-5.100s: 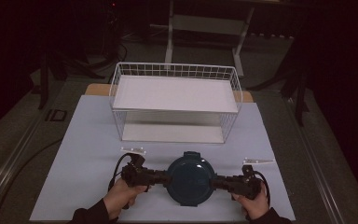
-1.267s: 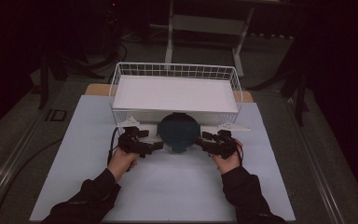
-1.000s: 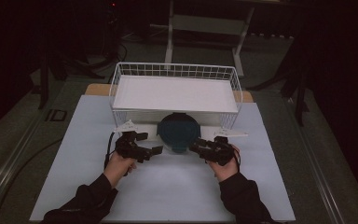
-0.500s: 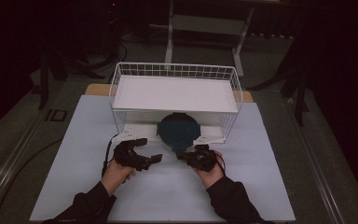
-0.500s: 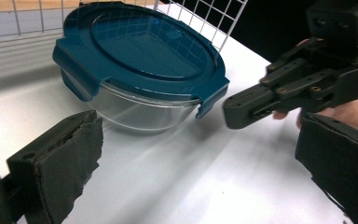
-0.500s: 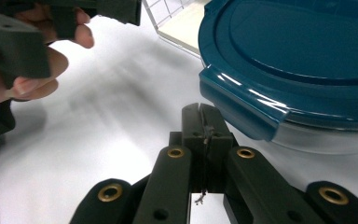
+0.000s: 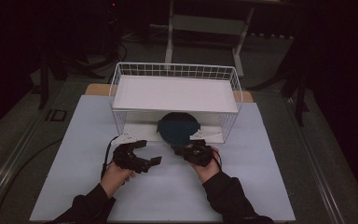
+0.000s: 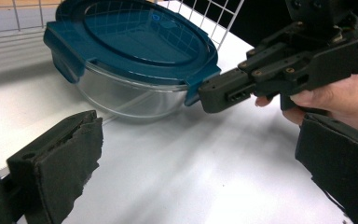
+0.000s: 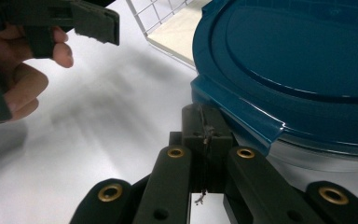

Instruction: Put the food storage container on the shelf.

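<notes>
Both forearms are coming in from the bottom of the high view, sleeves dark, hands angled inward. The left gripper (image 7: 145,152) is lying low, its jaws standing wide apart with nothing between the pads (image 8: 70,163). The right gripper (image 7: 179,150) is pointing toward the left one, its jaws pressed together tip to tip, having just been closing, gripping nothing.

Looks like a lab or test studio: dark room, lone table (image 7: 270,186) with a white mat, metal stand legs (image 7: 205,28) behind, cables (image 7: 114,49) trailing across grey floor.
</notes>
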A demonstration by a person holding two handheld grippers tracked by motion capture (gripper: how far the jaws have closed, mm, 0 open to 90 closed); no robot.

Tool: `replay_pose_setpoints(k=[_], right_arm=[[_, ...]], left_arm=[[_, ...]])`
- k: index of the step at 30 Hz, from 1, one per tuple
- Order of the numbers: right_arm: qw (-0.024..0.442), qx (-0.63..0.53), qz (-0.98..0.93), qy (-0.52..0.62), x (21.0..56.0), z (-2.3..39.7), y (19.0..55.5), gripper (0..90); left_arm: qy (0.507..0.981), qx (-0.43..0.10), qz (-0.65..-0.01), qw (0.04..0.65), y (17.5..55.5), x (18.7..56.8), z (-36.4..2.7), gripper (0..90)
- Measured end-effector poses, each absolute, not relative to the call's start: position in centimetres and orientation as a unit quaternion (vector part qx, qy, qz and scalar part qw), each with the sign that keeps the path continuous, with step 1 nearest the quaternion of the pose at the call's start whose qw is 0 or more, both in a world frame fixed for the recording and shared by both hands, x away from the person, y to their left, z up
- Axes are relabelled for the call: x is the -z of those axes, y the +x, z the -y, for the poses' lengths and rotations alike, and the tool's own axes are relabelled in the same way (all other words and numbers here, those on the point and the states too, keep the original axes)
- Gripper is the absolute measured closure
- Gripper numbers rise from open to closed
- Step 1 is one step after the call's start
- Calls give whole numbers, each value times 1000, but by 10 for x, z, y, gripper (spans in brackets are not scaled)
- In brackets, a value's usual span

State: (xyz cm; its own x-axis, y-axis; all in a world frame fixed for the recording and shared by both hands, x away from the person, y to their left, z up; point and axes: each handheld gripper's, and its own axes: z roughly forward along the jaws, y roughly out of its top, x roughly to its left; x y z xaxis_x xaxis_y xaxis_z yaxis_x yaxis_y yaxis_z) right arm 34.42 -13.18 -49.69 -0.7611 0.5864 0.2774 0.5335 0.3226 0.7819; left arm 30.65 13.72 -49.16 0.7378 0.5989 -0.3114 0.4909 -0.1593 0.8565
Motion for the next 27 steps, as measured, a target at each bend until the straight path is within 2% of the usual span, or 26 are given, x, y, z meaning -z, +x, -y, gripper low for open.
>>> replay_pose_setpoints(k=[27], right_arm=[[66,-460,-798,383,503,129,377,899]], left_arm=[[760,-55,-355,541,305,495,-138,5]])
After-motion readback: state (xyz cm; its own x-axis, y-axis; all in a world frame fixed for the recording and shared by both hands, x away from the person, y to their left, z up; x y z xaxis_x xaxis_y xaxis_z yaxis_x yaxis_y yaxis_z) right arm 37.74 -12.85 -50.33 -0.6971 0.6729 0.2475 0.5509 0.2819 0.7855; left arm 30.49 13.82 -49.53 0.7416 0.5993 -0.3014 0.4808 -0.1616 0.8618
